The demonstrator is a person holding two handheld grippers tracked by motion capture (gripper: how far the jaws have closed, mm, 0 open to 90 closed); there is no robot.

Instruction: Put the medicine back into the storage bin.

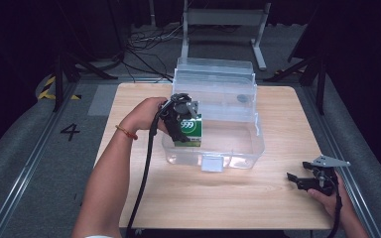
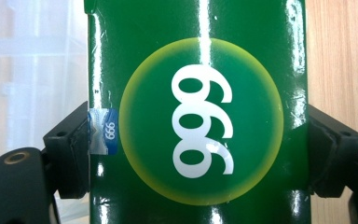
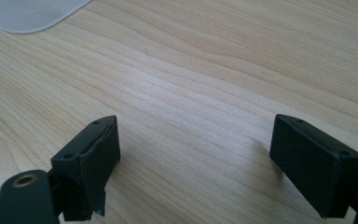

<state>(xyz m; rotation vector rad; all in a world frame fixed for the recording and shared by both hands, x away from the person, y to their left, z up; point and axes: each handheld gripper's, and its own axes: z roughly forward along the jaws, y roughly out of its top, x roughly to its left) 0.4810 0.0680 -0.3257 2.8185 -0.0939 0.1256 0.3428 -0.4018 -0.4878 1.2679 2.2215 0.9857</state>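
Green box [image 2: 198,112] marked 999 sits clamped between the two black jaws of the left gripper [image 1: 182,118], one pad on each narrow side, the printed face turned toward that gripper's camera. From above, it hangs at the near left corner of the clear plastic bin [image 1: 238,153], partly over the rim, with the bin's open lid [image 1: 216,74] standing up behind it.

It looks like a glossy cardboard carton: light, stiff along its edges, but likely to dent if squeezed hard across a flat panel. The shiny coating reflects the lamps, so I judge it slippery under rubber pads. Holding it across the narrow sides near mid-height, as the pads [image 2: 72,154] do, seems the sound choice, since the folded edges there resist crushing and the weight stays balanced below the grip.

The left jaws stand wide, yet they are filled by the box and press on both flanks; a small blue sticker [image 2: 103,131] lies right at the left pad's edge.

The right gripper [image 1: 313,178] rests low over the wooden table [image 3: 205,79], well apart from the bin, jaws spread wide with nothing between them, only bare wood ahead and a corner of a clear sheet [image 3: 28,14] far beyond the left pad.
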